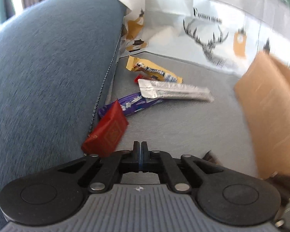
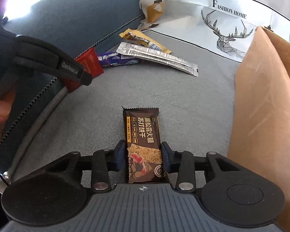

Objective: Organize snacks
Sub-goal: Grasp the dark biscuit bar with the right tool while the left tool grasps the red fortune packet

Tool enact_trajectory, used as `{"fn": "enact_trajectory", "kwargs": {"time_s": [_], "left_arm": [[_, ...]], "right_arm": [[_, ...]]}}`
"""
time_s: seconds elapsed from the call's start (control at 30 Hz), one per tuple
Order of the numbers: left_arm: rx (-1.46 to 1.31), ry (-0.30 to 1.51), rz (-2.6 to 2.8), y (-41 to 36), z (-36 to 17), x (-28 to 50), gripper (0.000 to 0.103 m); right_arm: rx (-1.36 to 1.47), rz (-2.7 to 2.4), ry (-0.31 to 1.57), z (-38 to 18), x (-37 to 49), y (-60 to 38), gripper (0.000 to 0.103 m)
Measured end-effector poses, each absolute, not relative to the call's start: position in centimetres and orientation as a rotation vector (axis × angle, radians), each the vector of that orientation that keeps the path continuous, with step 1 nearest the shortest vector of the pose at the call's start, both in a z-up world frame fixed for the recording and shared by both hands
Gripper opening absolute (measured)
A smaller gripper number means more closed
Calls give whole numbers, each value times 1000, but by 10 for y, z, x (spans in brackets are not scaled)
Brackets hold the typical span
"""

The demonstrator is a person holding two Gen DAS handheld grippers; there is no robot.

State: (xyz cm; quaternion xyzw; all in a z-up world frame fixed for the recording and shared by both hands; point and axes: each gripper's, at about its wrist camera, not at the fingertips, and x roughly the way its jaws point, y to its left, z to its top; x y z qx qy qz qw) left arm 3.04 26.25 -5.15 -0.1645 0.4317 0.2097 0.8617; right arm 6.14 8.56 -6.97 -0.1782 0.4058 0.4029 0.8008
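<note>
A dark brown cracker packet (image 2: 143, 131) lies lengthwise on the grey sofa seat (image 2: 183, 100). My right gripper (image 2: 143, 154) is shut on its near half, with a blue pad pressed against each long side. My left gripper (image 1: 140, 145) is shut with nothing between its fingers. It hovers just right of a red packet (image 1: 106, 133) that leans on the blue cushion (image 1: 48, 67). In the right wrist view the left gripper (image 2: 85, 77) sits in front of that red packet (image 2: 90, 61). Farther back lie a purple candy packet (image 1: 133, 104), a silver stick packet (image 1: 174, 91) and a yellow candy packet (image 1: 154, 69).
A brown cardboard box (image 2: 264, 106) stands along the right side of the seat. A white cushion with a deer print (image 2: 228, 32) closes off the back. A hand (image 2: 0, 106) holds the left gripper at the left edge. Bare grey seat lies between the packets and the box.
</note>
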Motion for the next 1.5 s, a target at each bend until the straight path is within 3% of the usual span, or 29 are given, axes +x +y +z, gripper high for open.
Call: {"fn": "enact_trajectory", "kwargs": {"time_s": [0.17, 0.3, 0.33, 0.4, 0.43, 0.87, 0.93, 0.97, 1.1, 1.13, 1.37, 1.5], "left_arm": [[-705, 874, 299, 280, -57, 17, 0], [-562, 870, 361, 268, -46, 20, 0], [-470, 856, 398, 262, -40, 21, 5], [-253, 827, 476, 245, -31, 27, 34], [-156, 814, 510, 237, -29, 29, 44], [341, 968, 635, 212, -73, 68, 62], [358, 984, 628, 213, -77, 70, 62], [352, 991, 622, 214, -78, 70, 56], [266, 984, 630, 224, -72, 65, 17], [235, 975, 629, 227, -70, 62, 11], [37, 902, 579, 238, -47, 41, 3], [-252, 809, 481, 256, -31, 24, 3]], "right_arm": [[-364, 879, 884, -66, 58, 78, 40], [-358, 885, 907, -66, 59, 76, 41], [-359, 885, 905, -66, 58, 76, 41], [-360, 886, 897, -65, 58, 76, 41], [-359, 887, 894, -65, 58, 76, 41], [-419, 865, 876, -69, 61, 81, 57], [-422, 862, 885, -70, 61, 82, 57], [-424, 862, 887, -71, 62, 82, 57], [-437, 865, 891, -73, 60, 83, 57], [-441, 865, 892, -73, 60, 83, 57], [-448, 866, 898, -75, 58, 82, 55], [-440, 873, 896, -75, 58, 80, 43]]}}
